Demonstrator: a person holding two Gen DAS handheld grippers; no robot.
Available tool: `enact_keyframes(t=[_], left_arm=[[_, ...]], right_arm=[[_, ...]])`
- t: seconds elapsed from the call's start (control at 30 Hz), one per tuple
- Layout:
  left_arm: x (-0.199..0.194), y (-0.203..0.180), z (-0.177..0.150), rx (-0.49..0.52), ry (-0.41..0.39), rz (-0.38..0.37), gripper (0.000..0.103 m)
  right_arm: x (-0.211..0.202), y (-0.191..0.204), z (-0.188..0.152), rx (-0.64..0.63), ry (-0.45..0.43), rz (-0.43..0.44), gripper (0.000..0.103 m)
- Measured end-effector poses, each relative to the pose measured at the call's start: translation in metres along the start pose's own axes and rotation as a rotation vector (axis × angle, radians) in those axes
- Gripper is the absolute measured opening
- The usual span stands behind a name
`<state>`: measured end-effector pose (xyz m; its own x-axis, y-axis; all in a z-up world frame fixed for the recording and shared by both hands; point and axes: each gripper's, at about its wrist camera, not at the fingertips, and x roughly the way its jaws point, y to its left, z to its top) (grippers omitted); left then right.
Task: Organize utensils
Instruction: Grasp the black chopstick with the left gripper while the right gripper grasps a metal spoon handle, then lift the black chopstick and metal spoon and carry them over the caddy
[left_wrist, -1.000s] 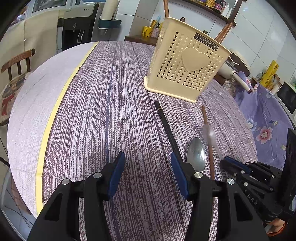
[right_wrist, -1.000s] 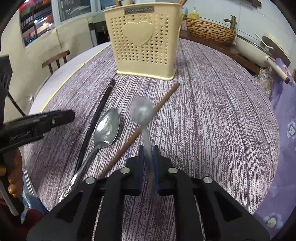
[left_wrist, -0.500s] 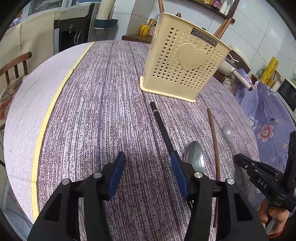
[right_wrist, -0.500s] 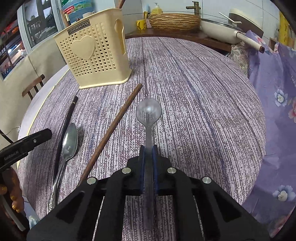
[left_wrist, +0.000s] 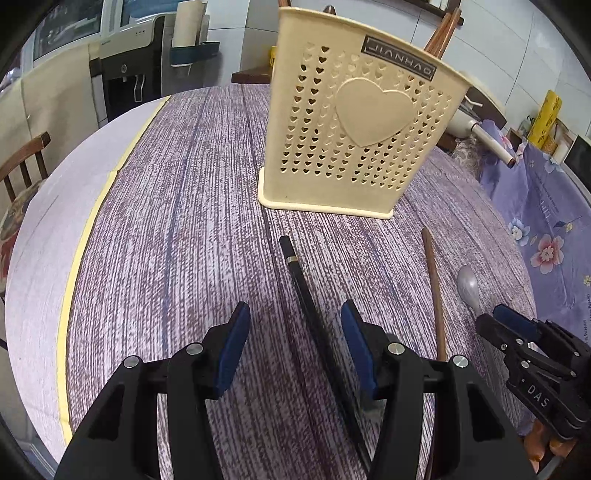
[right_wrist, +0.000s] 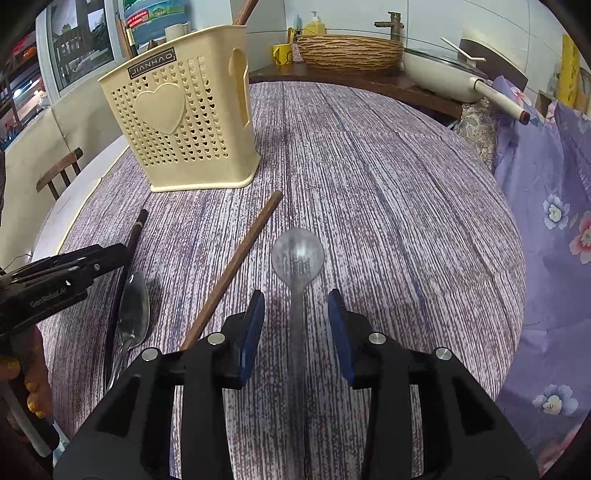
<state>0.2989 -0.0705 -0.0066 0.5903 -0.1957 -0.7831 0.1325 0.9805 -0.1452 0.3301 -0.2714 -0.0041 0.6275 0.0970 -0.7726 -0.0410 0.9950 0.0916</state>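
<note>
Two hand-held grippers hover over the tabletop (right_wrist: 388, 177): right hand-held gripper (right_wrist: 297, 319), just opening, straddles a spoon (right_wrist: 297, 254); left hand-held gripper (left_wrist: 295, 341), apart, straddles a black chopstick (left_wrist: 303, 288).

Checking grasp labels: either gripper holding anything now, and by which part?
Nothing held. Right gripper has just opened; the matte spoon lies between its pads, handle untouched. Left gripper is open over the black chopstick.

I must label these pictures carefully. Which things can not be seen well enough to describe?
- Metal spoon: left wrist view hides it behind the left gripper; handle end cut off in the right wrist view.
- Caddy contents: walls hide all but brown tips.
- Black chopstick: near end under the finger.
- Clear spoon: handle end hidden under the right gripper.
</note>
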Motion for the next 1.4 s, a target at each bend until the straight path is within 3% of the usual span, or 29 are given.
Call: enact_keyframes(t=[0.27, 0.73, 1.03, 1.13, 1.4], left_arm=[[0.008, 0.003, 0.007, -0.009, 0.011, 0.04, 0.05], [0.019, 0.0, 0.022, -0.006, 0.026, 0.066, 0.013], [0.02, -0.003, 0.022, -0.003, 0.022, 0.066, 0.012], [0.019, -0.001, 0.021, -0.012, 0.021, 0.058, 0.012], [0.017, -0.004, 0.017, -0.016, 0.017, 0.06, 0.012]], right_arm=[[0.024, 0.004, 0.018, -0.013, 0.052, -0.001, 0.037], [0.036, 0.003, 0.031, -0.014, 0.06, -0.011, 0.037], [0.04, 0.001, 0.038, -0.008, 0.071, 0.01, 0.041], [0.04, 0.002, 0.037, 0.006, 0.071, 0.032, 0.053], [0.042, 0.017, 0.034, -0.041, 0.053, -0.029, 0.053]])
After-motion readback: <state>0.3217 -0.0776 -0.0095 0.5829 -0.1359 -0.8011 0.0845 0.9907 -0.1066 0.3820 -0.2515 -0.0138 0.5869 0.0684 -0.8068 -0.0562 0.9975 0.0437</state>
